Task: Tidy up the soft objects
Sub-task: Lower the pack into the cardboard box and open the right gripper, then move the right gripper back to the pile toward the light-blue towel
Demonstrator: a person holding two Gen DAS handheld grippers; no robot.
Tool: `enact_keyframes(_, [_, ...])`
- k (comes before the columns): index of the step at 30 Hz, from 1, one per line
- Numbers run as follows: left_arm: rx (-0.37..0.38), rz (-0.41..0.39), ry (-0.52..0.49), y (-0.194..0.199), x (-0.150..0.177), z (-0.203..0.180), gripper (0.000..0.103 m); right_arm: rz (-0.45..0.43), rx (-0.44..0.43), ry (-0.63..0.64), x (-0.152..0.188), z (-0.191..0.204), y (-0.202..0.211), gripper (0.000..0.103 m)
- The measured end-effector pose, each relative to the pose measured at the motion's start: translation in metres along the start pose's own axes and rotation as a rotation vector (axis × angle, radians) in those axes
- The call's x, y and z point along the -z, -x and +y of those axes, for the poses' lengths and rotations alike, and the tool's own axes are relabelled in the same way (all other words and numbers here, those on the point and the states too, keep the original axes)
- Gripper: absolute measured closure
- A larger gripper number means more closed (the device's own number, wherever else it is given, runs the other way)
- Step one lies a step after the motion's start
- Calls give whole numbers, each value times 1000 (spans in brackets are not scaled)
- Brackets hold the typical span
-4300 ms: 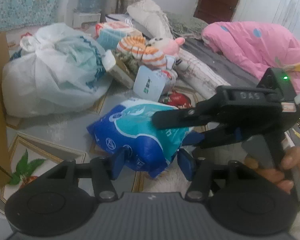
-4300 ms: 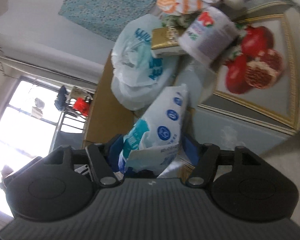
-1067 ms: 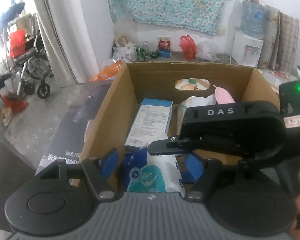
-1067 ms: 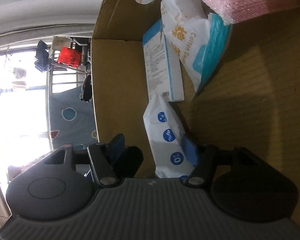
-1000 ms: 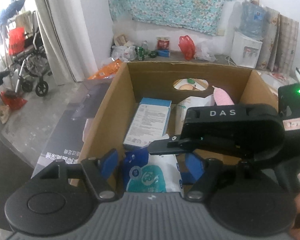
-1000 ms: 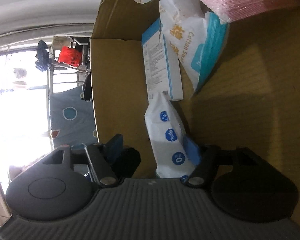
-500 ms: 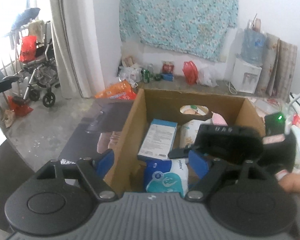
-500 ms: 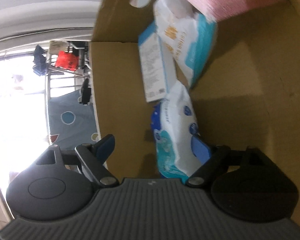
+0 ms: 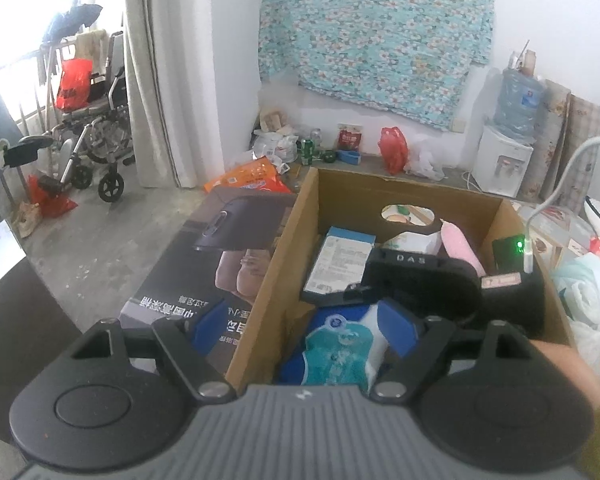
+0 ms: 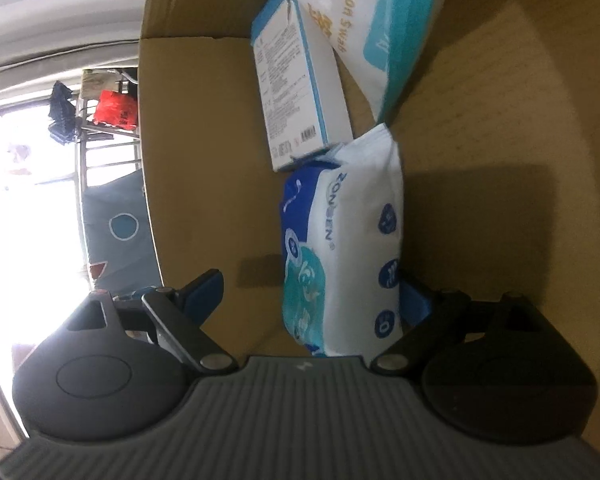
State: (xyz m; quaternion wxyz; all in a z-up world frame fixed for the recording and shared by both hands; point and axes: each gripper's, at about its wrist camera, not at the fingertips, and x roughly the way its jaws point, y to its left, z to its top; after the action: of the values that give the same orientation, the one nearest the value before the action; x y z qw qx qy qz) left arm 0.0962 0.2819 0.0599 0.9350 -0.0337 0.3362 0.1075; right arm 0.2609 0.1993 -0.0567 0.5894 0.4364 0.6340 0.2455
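A blue and white soft tissue pack (image 10: 348, 248) lies on the floor of the open cardboard box (image 9: 296, 224). My right gripper (image 10: 308, 294) is low inside the box with its jaws opening. The pack rests beside its right pad, and the left pad stands well clear. In the left wrist view its black body (image 9: 420, 276) reaches into the box above the pack (image 9: 340, 344). My left gripper (image 9: 304, 324) hangs open above the box's near corner, holding nothing. A white and blue carton (image 10: 300, 68), a cotton swab pack (image 10: 372, 12) and a pink roll (image 9: 460, 244) lie further in.
A dark printed carton (image 9: 220, 264) lies against the box's left wall. A wheelchair (image 9: 88, 140) stands by the curtain at far left. A water dispenser (image 9: 508, 152) is at the back right, with white bags (image 9: 588, 292) right of the box and small clutter along the wall.
Both grippers let go of the pack, which settled onto the box floor. My left gripper drew back and up, out of the box. The right jaws spread wider.
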Motion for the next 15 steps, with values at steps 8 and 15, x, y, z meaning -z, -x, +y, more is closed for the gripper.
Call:
enact_keyframes(8, [3, -4, 15, 2, 4, -1, 19, -4, 22, 221, 3, 29, -2, 10])
enact_keyframes(15, [18, -25, 25, 19, 9, -2, 19, -54, 110, 338, 6, 45, 3, 5])
